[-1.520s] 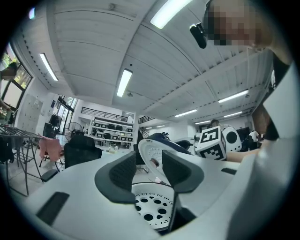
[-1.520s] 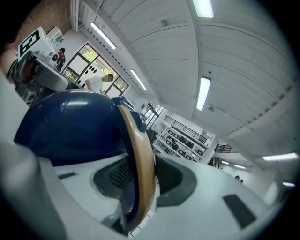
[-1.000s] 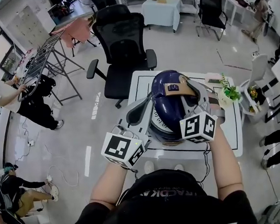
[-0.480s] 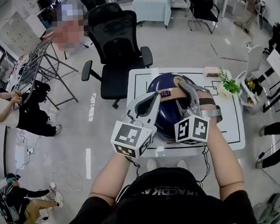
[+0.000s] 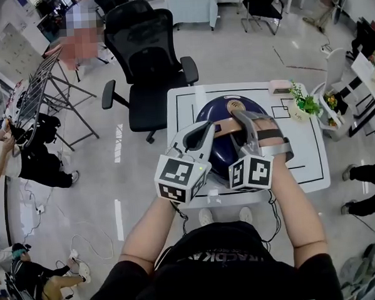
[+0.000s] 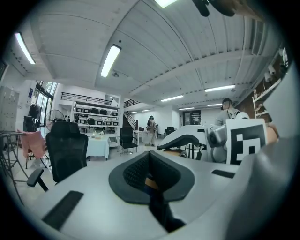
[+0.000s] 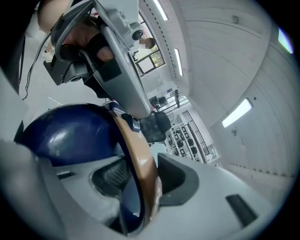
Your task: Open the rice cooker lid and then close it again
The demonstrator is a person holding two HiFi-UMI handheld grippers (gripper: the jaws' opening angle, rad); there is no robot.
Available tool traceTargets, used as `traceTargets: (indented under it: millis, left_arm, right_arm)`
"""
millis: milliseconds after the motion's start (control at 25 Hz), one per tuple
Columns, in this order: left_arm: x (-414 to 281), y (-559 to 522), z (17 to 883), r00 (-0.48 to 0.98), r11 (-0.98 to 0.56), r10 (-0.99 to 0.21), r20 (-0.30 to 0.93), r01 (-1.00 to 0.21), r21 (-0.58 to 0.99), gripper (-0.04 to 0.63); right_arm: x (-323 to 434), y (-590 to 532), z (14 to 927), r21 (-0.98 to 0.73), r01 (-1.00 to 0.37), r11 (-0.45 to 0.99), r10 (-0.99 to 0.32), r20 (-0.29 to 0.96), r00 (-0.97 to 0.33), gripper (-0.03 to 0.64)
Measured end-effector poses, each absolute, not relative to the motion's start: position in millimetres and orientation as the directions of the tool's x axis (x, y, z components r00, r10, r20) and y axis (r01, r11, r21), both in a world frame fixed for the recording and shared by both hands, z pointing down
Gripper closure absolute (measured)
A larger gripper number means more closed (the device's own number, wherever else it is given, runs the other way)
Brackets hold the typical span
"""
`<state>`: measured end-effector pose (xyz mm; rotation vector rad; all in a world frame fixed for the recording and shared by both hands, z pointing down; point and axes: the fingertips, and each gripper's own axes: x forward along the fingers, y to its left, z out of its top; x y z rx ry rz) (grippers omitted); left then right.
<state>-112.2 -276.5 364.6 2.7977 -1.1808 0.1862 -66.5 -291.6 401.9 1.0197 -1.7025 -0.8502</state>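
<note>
The dark blue rice cooker (image 5: pixel 220 152) stands on the white table (image 5: pixel 184 104) with its domed lid (image 5: pixel 225 108) down. A tan handle (image 5: pixel 226 129) crosses the lid. My left gripper (image 5: pixel 207 130) is shut with nothing held, its tips over the lid's left side. In the left gripper view its pads (image 6: pixel 150 174) meet. My right gripper (image 5: pixel 240 119) reaches over the lid from the right. In the right gripper view the tan handle (image 7: pixel 137 151) runs between its jaws (image 7: pixel 140 182), which are opening around it, above the blue lid (image 7: pixel 65 133).
A black office chair (image 5: pixel 146 54) stands just beyond the table. A small potted plant (image 5: pixel 303 102) and a pink object (image 5: pixel 279 86) sit at the table's far right corner. A drying rack (image 5: pixel 40 91) and several people are off to the left.
The lid has swung from raised, with its inner side showing, down onto the cooker. Both grippers have come down with it, and the right jaws have spread a little.
</note>
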Motion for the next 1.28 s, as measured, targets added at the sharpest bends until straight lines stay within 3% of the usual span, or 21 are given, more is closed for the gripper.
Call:
traceTargets:
  millis: [1280]
  left_arm:
    - [-116, -281, 402, 0.74, -0.735, -0.65, 0.17, -0.67, 0.102, 0.592]
  right_arm:
    - [-78, -291, 431, 0.9, -0.125, 0.418, -0.907, 0.404, -0.123, 0.449]
